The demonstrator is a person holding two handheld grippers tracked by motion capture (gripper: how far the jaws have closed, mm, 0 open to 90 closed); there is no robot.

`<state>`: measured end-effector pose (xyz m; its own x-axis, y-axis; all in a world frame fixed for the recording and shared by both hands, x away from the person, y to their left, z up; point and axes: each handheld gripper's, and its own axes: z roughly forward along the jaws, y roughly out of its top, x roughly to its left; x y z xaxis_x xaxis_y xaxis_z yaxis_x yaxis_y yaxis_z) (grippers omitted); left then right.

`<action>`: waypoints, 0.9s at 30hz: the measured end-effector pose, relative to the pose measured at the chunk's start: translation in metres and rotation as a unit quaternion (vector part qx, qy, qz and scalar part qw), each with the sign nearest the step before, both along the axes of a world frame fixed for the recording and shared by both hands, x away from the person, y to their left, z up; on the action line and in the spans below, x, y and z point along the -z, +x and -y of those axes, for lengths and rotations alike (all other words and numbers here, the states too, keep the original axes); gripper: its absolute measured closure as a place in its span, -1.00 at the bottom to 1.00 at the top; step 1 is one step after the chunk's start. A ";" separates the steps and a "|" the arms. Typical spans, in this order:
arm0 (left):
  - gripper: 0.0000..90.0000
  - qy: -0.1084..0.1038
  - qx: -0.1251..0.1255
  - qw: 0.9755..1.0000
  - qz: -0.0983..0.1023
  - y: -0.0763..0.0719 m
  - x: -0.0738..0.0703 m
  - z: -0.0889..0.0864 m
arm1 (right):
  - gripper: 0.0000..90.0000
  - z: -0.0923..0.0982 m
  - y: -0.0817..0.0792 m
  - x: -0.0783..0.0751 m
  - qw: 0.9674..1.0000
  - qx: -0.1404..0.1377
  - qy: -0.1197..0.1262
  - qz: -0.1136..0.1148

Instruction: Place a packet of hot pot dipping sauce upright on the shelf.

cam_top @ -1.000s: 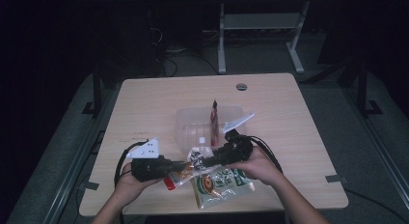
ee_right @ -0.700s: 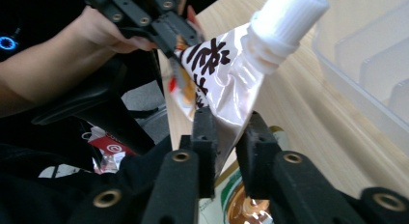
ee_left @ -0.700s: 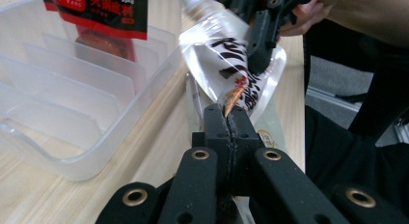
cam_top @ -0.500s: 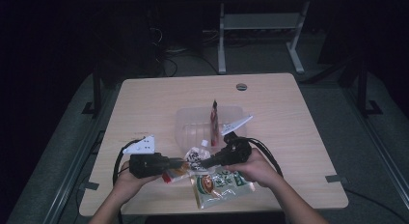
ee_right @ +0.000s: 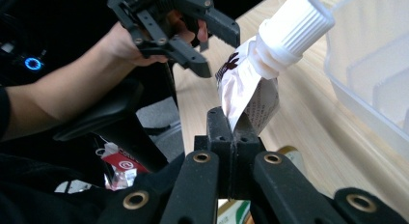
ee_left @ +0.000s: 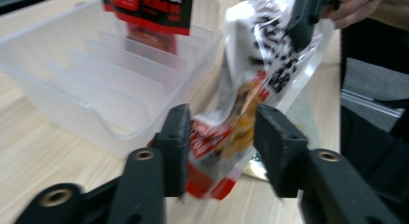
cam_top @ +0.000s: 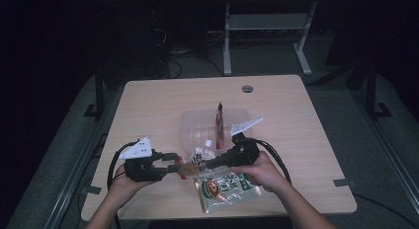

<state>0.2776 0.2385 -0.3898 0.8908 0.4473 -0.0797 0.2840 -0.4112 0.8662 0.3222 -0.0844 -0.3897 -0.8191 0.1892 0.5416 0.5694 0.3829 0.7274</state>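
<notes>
A: Right gripper view: our right gripper (ee_right: 230,137) has its jaws clamped tight on the edge of the spout pouch (ee_right: 248,96), white cap (ee_right: 294,26) pointing up and away. Pouch hangs in the air over the table (cam_top: 306,140), just in front of the clear divided bin (cam_top: 197,123).

B: And the left gripper (ee_left: 219,137)? Left gripper view has the pouch's lower end between the jaws, but we see a gap on the right side.

A: Its jaws have just been opening, now roughly half spread. Pouch bottom sits between them, not pinched. So the right one carries it alone.

B: We read this as a handover, left to right. Next is the bin, we'd guess, where the red packet (cam_top: 219,121) already stands upright in a slot.

A: Then we back the left gripper straight off so a pad doesn't drag the film. The right grip is on a thin edge, so the pouch can swing.

B: Agreed. We keep it cap-up, move slowly and line up with a free slot before lowering. The green snack bag (cam_top: 225,185) below stays flat on the table, so we lift clear of it.
</notes>
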 end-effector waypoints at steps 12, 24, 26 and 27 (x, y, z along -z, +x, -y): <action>0.29 0.015 -0.019 1.000 0.003 0.008 0.005 -0.013 | 1.00 0.000 -0.004 -0.003 1.000 -0.023 0.000 0.013; -0.10 0.008 0.092 0.996 0.017 0.007 0.004 0.010 | 1.00 -0.002 -0.007 -0.006 0.999 -0.047 -0.001 0.022; -0.12 0.014 0.126 0.992 0.005 0.007 0.007 0.022 | 1.00 -0.004 -0.009 -0.006 0.998 -0.060 0.000 0.023; -0.10 0.017 0.140 0.990 -0.002 0.007 0.009 0.025 | 1.00 -0.005 -0.009 -0.007 0.998 -0.065 0.003 0.024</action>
<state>0.2849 0.2133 -0.3989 0.9801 0.1854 -0.0717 0.1573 -0.5032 0.8498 0.3129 -0.0796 -0.3828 -0.8615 0.0765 0.5019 0.4796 0.4473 0.7550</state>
